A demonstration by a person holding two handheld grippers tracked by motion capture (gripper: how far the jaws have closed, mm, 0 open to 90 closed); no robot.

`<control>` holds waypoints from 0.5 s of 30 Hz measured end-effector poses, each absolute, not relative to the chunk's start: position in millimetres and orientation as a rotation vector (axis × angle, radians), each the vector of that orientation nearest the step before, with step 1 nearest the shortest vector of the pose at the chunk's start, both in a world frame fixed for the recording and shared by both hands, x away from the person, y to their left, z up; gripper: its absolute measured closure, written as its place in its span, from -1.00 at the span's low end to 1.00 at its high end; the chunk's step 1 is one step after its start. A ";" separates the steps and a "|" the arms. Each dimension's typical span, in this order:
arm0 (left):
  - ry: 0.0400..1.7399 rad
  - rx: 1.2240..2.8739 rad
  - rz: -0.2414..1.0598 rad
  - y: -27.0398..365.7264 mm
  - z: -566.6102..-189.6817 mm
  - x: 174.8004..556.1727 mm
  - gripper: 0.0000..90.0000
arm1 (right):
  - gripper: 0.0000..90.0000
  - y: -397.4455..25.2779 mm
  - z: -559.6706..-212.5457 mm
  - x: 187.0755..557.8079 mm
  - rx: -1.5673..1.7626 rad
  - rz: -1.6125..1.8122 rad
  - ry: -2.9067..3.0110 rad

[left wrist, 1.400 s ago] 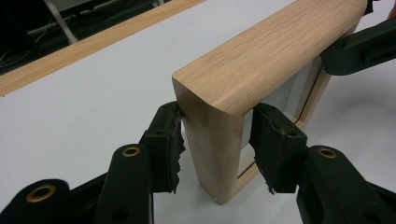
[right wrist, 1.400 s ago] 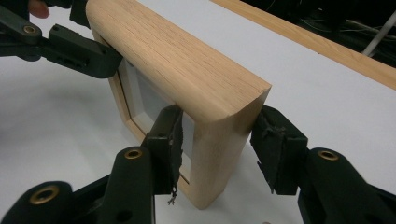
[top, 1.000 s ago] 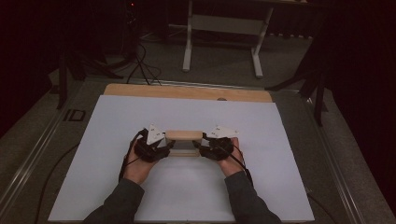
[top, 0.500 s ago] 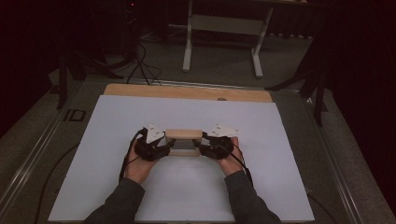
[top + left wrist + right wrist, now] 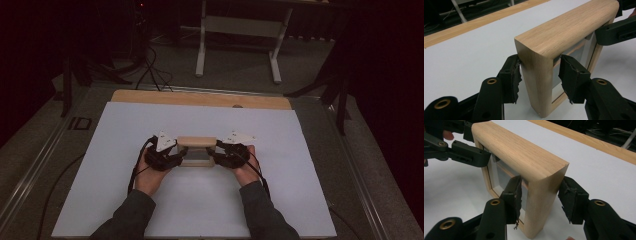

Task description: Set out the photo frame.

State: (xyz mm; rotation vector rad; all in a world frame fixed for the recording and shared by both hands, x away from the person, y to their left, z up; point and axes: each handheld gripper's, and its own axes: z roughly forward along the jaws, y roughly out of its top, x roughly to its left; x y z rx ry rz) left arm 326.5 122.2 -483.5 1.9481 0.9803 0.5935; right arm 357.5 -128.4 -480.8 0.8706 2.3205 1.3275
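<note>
A deep wooden picture frame (image 5: 196, 142) with a glass pane stands upright on the white table top (image 5: 200, 210), between my two hands. My left gripper (image 5: 176, 153) is shut on the frame's left end. In the left gripper view its jaws (image 5: 540, 72) press on either side of that upright of the frame (image 5: 564, 32). My right gripper (image 5: 219, 153) is shut on the right end. In the right gripper view its pads (image 5: 541, 191) squeeze the other upright of the frame (image 5: 519, 150). Each gripper view also shows the other gripper at the frame's far end (image 5: 616, 32) (image 5: 466, 152).
A wooden strip (image 5: 200, 98) runs along the table's far edge. Behind the table, a white stand (image 5: 237, 45) and cables (image 5: 150, 65) lie on the dark floor. The white surface reaches out widely on all sides of the frame.
Both hands and grippers stay about where they were. The frame's glass front shows a little more than one second ago.
</note>
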 end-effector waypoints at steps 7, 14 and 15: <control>1.001 1.969 0.591 122.0 -487.6 328.3 0.16 | 0.20 -129.0 -481.4 360.1 0.882 1.324 2.325; 1.025 1.983 0.575 122.0 -493.3 330.6 0.18 | 0.23 -130.1 -484.5 363.0 0.902 1.309 2.330; 1.026 1.986 0.572 122.2 -493.7 330.9 0.18 | 0.24 -130.3 -485.0 363.3 0.905 1.304 2.332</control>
